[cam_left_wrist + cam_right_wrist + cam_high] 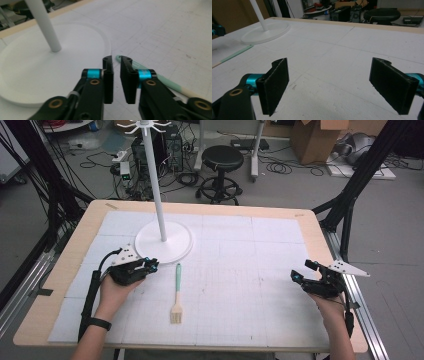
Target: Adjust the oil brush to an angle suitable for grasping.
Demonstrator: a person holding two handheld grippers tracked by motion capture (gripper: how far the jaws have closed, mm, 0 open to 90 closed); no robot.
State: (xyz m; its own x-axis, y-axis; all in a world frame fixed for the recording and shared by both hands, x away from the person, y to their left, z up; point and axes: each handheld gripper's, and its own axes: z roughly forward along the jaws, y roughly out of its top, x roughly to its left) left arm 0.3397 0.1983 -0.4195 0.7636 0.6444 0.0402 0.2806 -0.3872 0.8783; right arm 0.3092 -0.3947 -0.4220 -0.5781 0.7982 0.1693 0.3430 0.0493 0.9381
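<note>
Left hand-held gripper [117, 62], jaws nearly together on nothing, brush [172, 85] handle behind; right hand-held gripper [329, 82] wide apart.

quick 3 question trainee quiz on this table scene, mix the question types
1. True or false: the left gripper holds the brush.
2. The brush's mint handle end points toward: A) the white stand base B) the right gripper C) the person.
3. How do the right gripper's jaws stand?

Key:
1. False. Its jaws are nearly shut with nothing between them; the brush lies on the table beside them.
2. A.
3. Wide apart, empty, over the white mat.
</note>
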